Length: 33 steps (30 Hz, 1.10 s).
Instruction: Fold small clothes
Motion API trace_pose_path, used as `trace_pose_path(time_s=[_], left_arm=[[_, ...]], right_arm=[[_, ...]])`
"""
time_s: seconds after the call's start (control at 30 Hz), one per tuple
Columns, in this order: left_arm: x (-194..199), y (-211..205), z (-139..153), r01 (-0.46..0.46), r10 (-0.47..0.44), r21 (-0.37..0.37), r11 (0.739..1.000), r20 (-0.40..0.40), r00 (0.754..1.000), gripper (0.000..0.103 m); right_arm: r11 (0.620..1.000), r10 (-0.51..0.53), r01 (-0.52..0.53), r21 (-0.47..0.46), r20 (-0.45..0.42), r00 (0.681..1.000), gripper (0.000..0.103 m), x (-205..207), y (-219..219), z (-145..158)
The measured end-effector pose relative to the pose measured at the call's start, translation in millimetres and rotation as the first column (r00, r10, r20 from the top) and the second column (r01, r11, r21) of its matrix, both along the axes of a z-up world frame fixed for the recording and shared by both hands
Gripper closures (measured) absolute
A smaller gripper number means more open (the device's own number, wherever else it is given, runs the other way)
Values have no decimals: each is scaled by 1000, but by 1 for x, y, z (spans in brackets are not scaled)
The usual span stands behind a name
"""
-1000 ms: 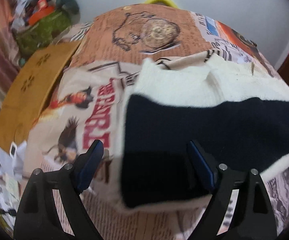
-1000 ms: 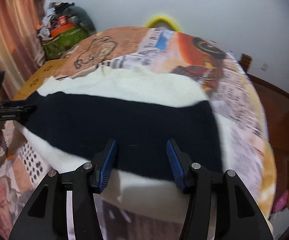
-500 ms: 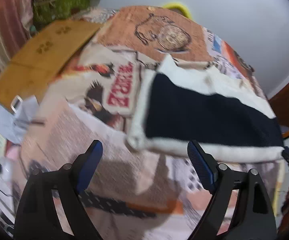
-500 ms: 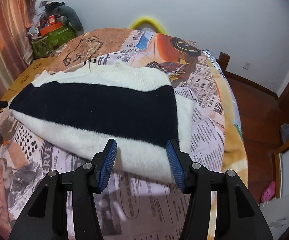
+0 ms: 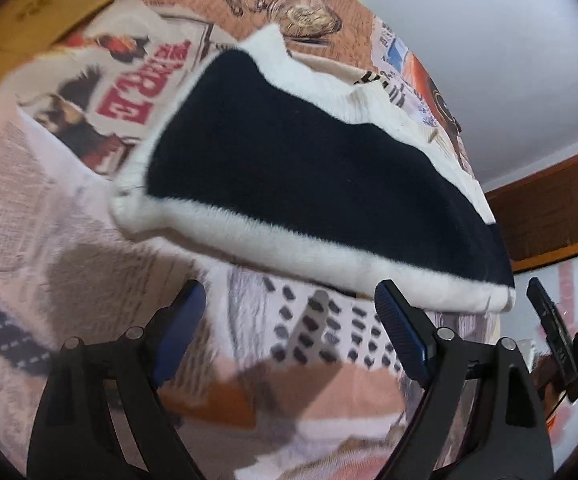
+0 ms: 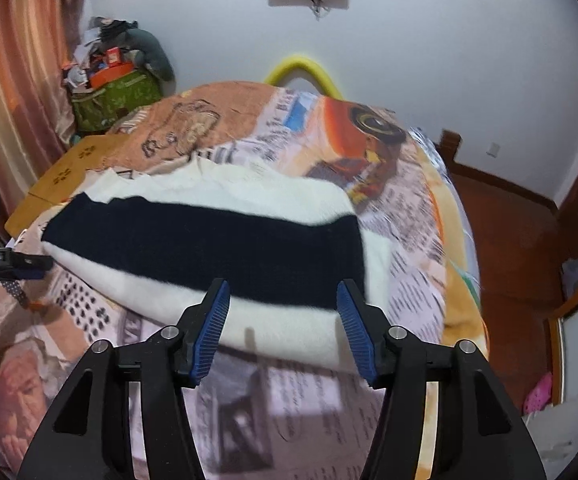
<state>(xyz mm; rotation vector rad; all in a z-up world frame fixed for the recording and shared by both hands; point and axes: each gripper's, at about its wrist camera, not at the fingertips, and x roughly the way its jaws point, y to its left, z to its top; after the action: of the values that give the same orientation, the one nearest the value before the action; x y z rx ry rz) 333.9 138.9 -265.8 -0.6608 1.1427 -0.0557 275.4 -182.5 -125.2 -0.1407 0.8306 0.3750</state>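
A small white knit garment with a wide black band [image 5: 321,176] lies folded flat on the printed bedspread [image 5: 49,208]; it also shows in the right wrist view [image 6: 225,240]. My left gripper [image 5: 293,332] is open and empty, a little short of the garment's near white edge. My right gripper [image 6: 283,326] is open and empty, just short of the garment's near right corner. The left gripper's tip shows at the left edge of the right wrist view [image 6: 29,262], and the right gripper shows at the right edge of the left wrist view [image 5: 565,336].
A brown cardboard sheet [image 6: 65,176] lies at the bed's far left edge. A green bag piled with clutter [image 6: 115,92] stands in the far corner by the curtain [image 6: 13,92]. A yellow hoop [image 6: 301,70] rises behind the bed. Wooden floor [image 6: 509,240] lies to the right.
Both grippers have pulled back from the garment toward the near edge of the bed, staying open. The garment lies where it was let go, folded.
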Motion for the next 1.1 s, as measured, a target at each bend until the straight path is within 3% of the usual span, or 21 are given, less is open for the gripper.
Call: trace_pose_path(time_s=[0.27, 0.43, 0.6, 0.67, 0.77, 0.97, 1.1], left_arm=[[29, 11, -3, -75, 74, 7, 997, 61, 995, 16], [48, 16, -5, -104, 100, 39, 994, 97, 990, 17], [66, 26, -10, -138, 132, 66, 988, 100, 986, 35], [72, 32, -12, -157, 152, 46, 987, 97, 984, 56], [72, 40, -11, -191, 189, 7, 982, 98, 977, 74], [56, 26, 33, -194, 170, 137, 971, 171, 971, 78], [46, 17, 80, -204, 151, 191, 960, 256, 955, 78]], right_arm=[[994, 55, -43, 97, -126, 991, 50, 39, 52, -38], [991, 79, -61, 118, -154, 985, 50, 50, 81, -49], [994, 86, -76, 76, -148, 985, 47, 50, 89, -60], [994, 92, -82, 73, -146, 985, 46, 47, 87, -61], [993, 105, -97, 60, -146, 984, 47, 45, 85, -58], [993, 97, -85, 82, -159, 983, 49, 40, 76, -48], [995, 91, -84, 59, -132, 987, 49, 26, 58, -40]])
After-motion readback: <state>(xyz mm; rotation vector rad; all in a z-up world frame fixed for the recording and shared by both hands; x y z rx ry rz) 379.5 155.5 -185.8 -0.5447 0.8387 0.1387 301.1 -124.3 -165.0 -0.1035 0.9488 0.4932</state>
